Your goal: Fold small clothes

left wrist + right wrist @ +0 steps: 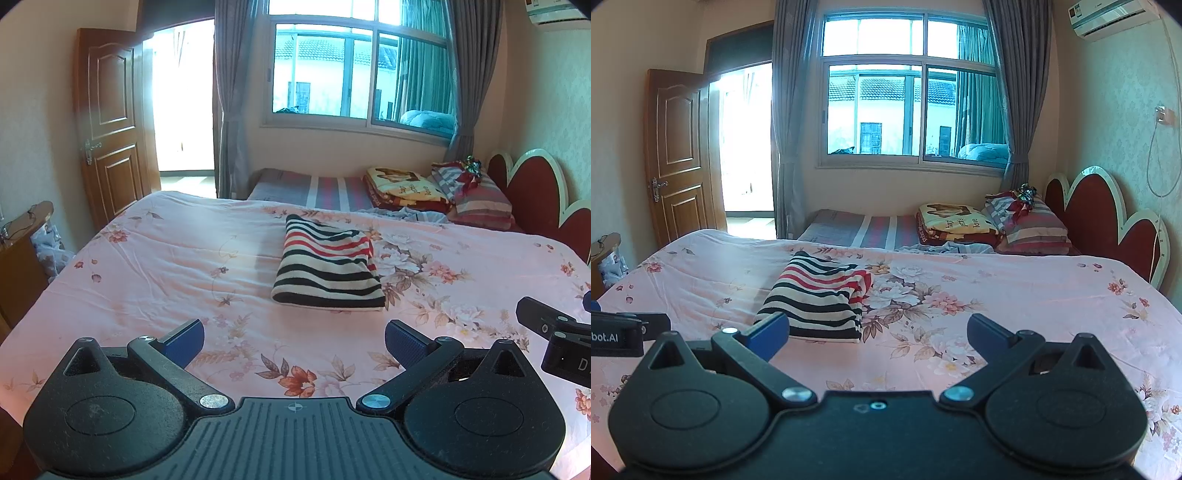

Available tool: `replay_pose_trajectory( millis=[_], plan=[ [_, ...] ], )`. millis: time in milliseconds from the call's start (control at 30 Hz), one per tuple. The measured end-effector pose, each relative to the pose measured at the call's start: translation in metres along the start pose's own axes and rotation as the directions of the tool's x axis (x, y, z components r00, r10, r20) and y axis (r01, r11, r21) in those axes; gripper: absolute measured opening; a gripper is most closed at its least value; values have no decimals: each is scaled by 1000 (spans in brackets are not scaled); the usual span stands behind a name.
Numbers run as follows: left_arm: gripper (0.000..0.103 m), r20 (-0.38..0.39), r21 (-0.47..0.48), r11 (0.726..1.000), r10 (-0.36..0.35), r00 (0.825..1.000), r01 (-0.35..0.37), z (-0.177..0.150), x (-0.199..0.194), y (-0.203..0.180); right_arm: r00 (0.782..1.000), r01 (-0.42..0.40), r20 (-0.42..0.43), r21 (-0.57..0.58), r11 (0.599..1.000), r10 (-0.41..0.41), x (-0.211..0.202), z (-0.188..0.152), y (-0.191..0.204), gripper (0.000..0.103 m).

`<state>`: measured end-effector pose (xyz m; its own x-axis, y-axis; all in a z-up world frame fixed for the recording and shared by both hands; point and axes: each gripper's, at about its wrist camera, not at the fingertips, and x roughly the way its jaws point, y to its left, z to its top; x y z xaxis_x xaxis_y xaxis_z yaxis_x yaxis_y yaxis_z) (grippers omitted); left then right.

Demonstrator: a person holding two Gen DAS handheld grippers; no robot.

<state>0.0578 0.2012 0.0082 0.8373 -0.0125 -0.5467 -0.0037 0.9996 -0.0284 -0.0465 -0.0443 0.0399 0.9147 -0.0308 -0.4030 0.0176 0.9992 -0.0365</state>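
A small striped garment (327,266), black, white and red, lies folded in a neat rectangle on the pink floral bedsheet (155,266). It also shows in the right wrist view (818,299). My left gripper (294,341) is open and empty, held above the sheet in front of the garment. My right gripper (879,332) is open and empty, in front and to the right of the garment. Part of the right gripper's body shows at the right edge of the left wrist view (554,332).
Folded blankets (955,221) and striped pillows (1032,225) are piled at the far side by the red headboard (1108,221). A wooden door (676,155) stands open at the left. A window with grey curtains (908,110) is behind the bed.
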Motion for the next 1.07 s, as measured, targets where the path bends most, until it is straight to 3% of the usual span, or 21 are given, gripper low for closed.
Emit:
replay_pose_trajectory(
  millis=[700,900,1067],
  plan=[
    [103,-27,9,1000,0,1000,0,2,13,-8,1000,-10,-19,-4,1000,10,12,-1,-12,102],
    [103,-49,5,999,-42,998,43,1,25,-8,999,-12,-33,-3,1000,11,20,-2,-12,102],
    [103,-41,29,1000,-10,999,11,1,36,-12,999,-13,-45,-5,1000,13,27,-3,-13,102]
  ],
)
